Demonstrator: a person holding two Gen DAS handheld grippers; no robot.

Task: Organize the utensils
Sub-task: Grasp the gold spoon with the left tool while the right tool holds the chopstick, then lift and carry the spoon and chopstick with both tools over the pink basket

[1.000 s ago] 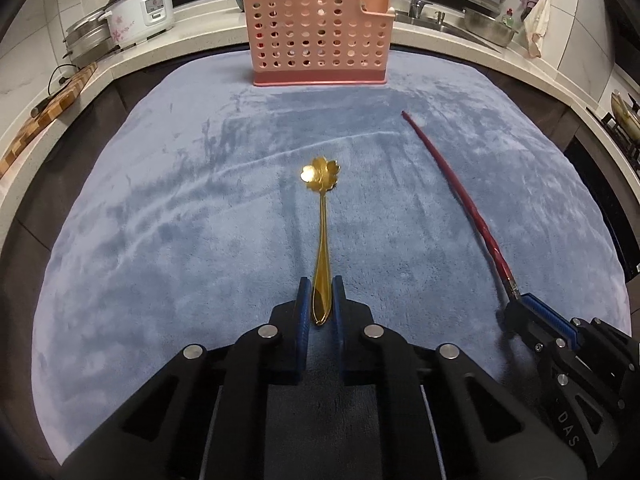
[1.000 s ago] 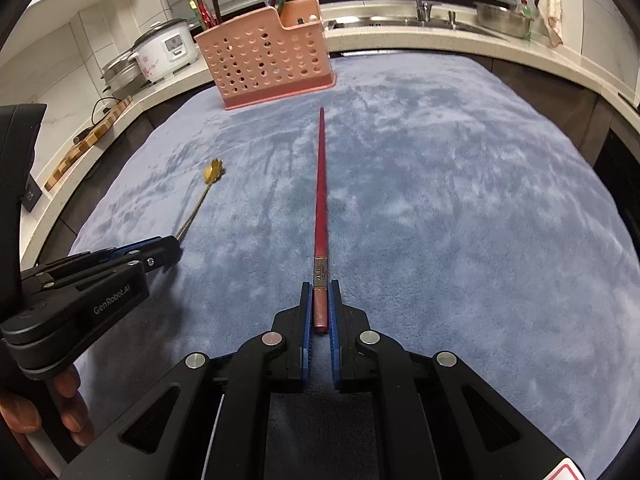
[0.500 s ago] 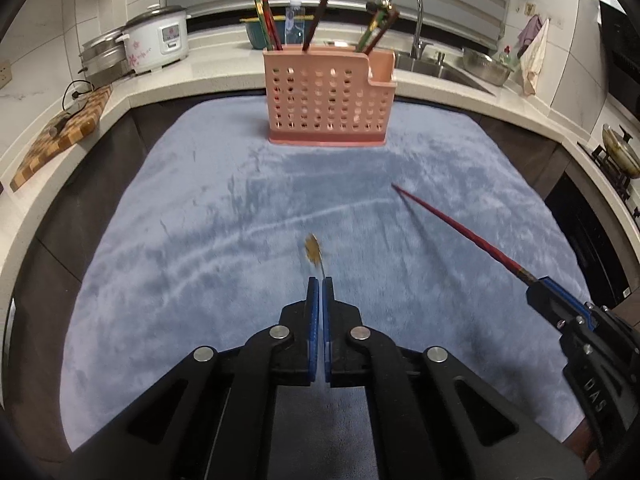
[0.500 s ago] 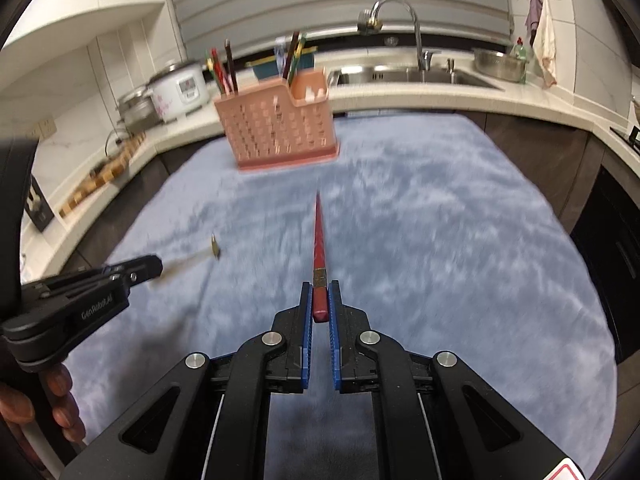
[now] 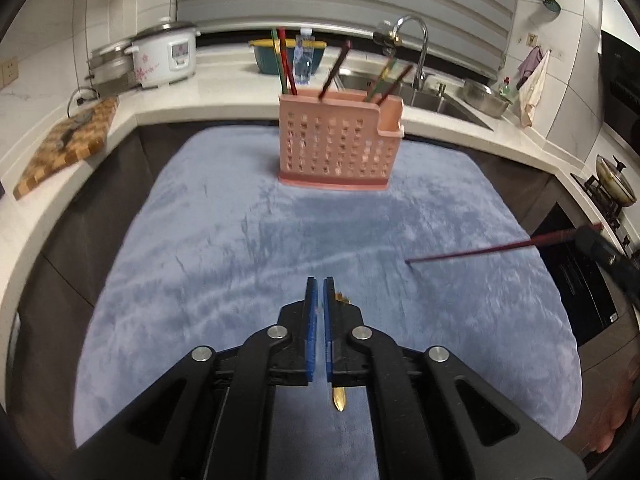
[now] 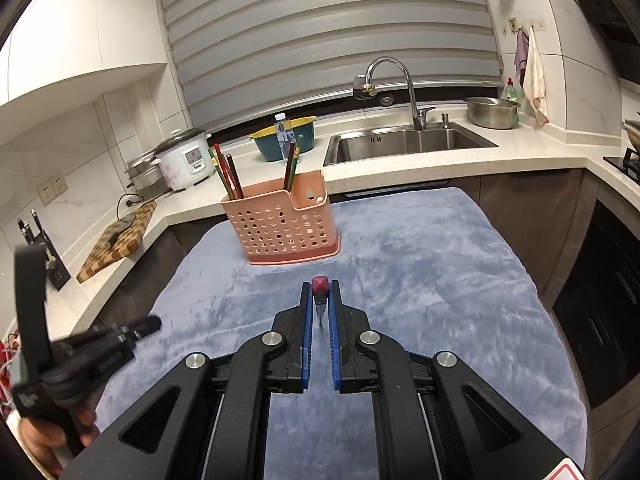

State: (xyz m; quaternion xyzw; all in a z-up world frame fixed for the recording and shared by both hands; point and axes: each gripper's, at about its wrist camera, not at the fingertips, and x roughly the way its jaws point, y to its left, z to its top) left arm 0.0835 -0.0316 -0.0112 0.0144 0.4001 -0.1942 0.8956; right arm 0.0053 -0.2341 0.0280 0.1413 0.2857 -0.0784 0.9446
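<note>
My left gripper is shut on a gold spoon, held up off the blue cloth; the handle end shows below the fingers and a bit of the bowl beside the right finger. My right gripper is shut on a red chopstick, which hangs tip-down between the fingers. In the left wrist view the chopstick slants in from the right. The pink perforated utensil holder stands at the far edge of the cloth with several chopsticks in it; it also shows in the right wrist view.
A blue cloth covers the table. Behind are a rice cooker, a wooden cutting board, a sink with faucet, a teal bowl and a steel bowl. A stove pan sits at right.
Both grippers have lifted their utensils off the cloth and tilted up. The spoon and the chopstick now hang downward from the fingers, and the holder is nearer.
</note>
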